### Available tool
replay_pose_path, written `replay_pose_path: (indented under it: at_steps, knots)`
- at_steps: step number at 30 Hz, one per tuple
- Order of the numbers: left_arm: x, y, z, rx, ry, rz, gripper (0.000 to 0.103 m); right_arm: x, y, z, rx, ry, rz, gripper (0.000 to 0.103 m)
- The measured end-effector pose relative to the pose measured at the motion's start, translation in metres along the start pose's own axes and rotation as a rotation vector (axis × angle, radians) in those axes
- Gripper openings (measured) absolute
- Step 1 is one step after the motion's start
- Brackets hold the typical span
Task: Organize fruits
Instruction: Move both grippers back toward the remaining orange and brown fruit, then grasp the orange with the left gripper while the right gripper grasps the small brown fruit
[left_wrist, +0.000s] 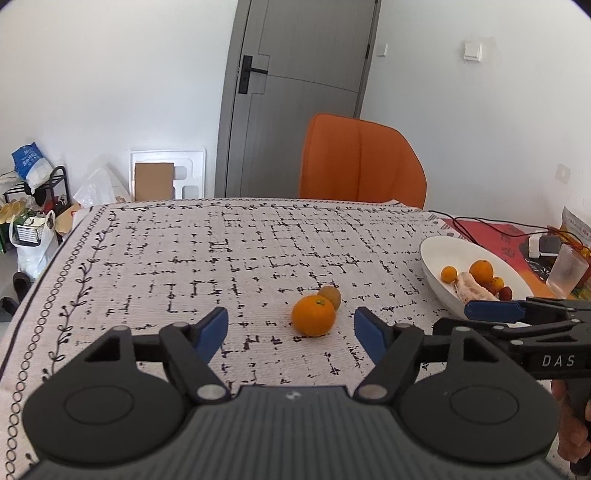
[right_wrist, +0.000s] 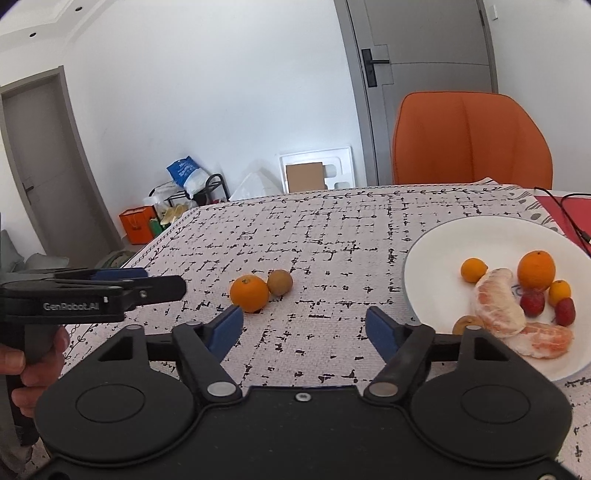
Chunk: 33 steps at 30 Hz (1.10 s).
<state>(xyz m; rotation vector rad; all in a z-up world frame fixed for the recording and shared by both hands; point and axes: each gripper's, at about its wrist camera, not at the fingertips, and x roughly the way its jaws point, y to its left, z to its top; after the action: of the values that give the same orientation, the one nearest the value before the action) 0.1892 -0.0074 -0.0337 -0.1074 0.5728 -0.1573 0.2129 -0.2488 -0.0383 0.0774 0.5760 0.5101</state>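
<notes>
An orange (left_wrist: 313, 315) lies on the patterned tablecloth with a small brown fruit (left_wrist: 330, 296) touching it behind. My left gripper (left_wrist: 291, 330) is open just in front of the orange, nothing between its blue pads. The same orange (right_wrist: 249, 293) and brown fruit (right_wrist: 279, 282) appear left of centre in the right wrist view. My right gripper (right_wrist: 304, 328) is open over bare cloth, left of the white plate (right_wrist: 424, 254). The plate holds oranges, small red fruits and peeled citrus segments (right_wrist: 500, 306). In the left wrist view the right gripper (left_wrist: 495, 311) reaches in beside the plate (left_wrist: 439, 254).
An orange chair (left_wrist: 360, 162) stands at the table's far edge before a grey door. A clear glass (left_wrist: 567, 271), cables and a charger sit at the far right on a red mat. Bags and a rack crowd the floor to the left. A hand (right_wrist: 33, 365) holds the left gripper's handle.
</notes>
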Motion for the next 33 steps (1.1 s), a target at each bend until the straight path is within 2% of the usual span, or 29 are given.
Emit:
replay_pose_path:
  at_steps: [7, 23, 27, 33]
  knots:
    - [0.019, -0.004, 0.001, 0.008, 0.026, -0.010, 0.067, 0.010, -0.006, 0.002, 0.002, 0.023, 0.002, 0.061]
    - [0.058, -0.011, 0.005, 0.011, 0.082, -0.024, 0.057, 0.022, -0.014, 0.007, 0.002, 0.042, 0.002, 0.052]
    - [0.069, -0.011, 0.005, 0.002, 0.100, -0.023, 0.045, 0.026, -0.015, 0.010, -0.006, 0.051, -0.007, 0.049]
    - [0.076, -0.009, 0.005, -0.008, 0.102, -0.046, 0.035, 0.034, -0.013, 0.013, -0.016, 0.062, -0.008, 0.049]
